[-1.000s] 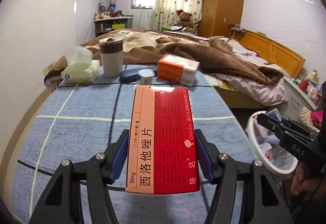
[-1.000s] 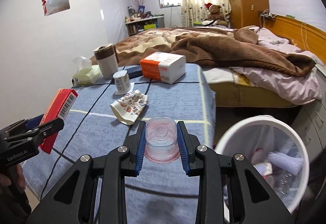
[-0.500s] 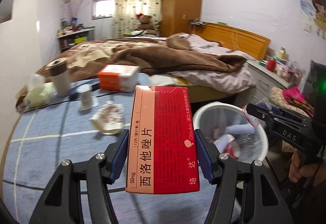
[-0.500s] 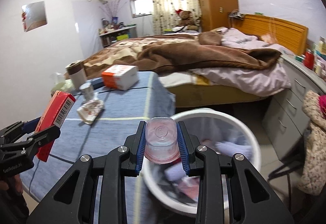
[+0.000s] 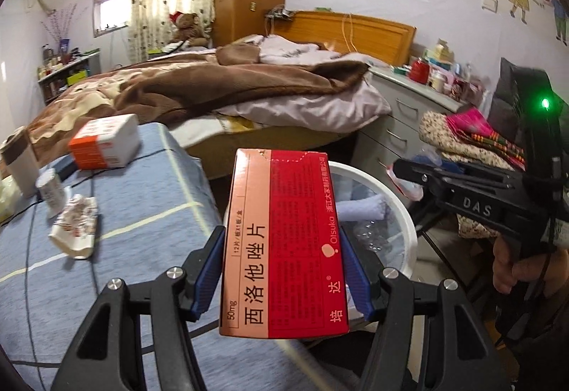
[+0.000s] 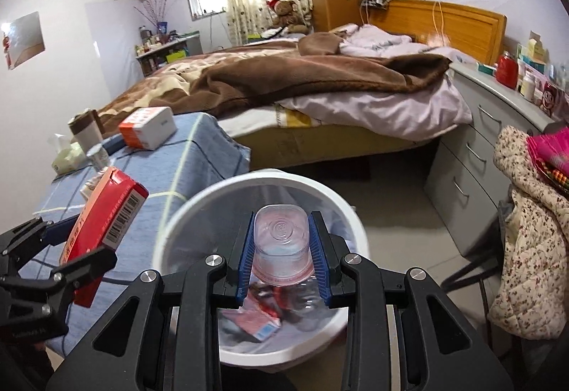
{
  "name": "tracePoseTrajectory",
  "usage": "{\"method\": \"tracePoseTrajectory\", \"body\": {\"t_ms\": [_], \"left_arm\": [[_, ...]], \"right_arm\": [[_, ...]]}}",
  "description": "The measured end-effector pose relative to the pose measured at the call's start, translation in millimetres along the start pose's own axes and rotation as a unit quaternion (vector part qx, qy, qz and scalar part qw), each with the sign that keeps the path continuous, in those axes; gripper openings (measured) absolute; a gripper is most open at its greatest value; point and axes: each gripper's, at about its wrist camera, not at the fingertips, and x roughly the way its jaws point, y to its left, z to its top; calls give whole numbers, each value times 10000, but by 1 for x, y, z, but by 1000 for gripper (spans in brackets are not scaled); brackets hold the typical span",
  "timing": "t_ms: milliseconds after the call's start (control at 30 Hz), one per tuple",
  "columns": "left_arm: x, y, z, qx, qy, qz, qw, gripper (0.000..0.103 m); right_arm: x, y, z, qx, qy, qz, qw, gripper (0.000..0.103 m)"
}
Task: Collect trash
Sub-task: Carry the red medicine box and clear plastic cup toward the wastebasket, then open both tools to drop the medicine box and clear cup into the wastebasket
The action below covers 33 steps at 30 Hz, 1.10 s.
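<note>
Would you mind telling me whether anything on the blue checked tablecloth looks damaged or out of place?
Yes: a crumpled, flattened patterned paper cup lies on its side on the blue checked tablecloth, beside the small upright white container. It looks like leftover trash; the orange-and-white box and lidded tumbler sit normally.

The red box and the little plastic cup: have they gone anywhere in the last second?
Both swung from over the blue table to the white bin. The plastic cup now hangs above its opening, the red box near its rim. Each hand-held gripper keeps its grip; nothing dropped.
</note>
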Motion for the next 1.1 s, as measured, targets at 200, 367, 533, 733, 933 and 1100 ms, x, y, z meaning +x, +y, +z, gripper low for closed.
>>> {"method": "tracePoseTrajectory", "body": {"t_ms": [200,367,533,733,933,1100], "left_arm": [[24,-22,-4,174,238,-124,9995,64],[44,-33,-9,254,441,-166,9986,64],[64,-39,-13,336,659,-201,9971,64],[70,-35,-13,153,678,-332,9970,73],[69,-33,-13,120,658,-283,9974,74],[63,-28,-14,65,617,-195,9979,74]], "right_arm": [[15,-17,2,57,192,50,9998,31],[31,-21,5,-139,338,102,9993,31],[48,-29,7,-171,579,181,9980,31],[64,-30,7,-259,795,269,9961,31],[66,-29,6,-236,841,341,9956,67],[60,-27,5,-266,690,224,9970,67]]}}
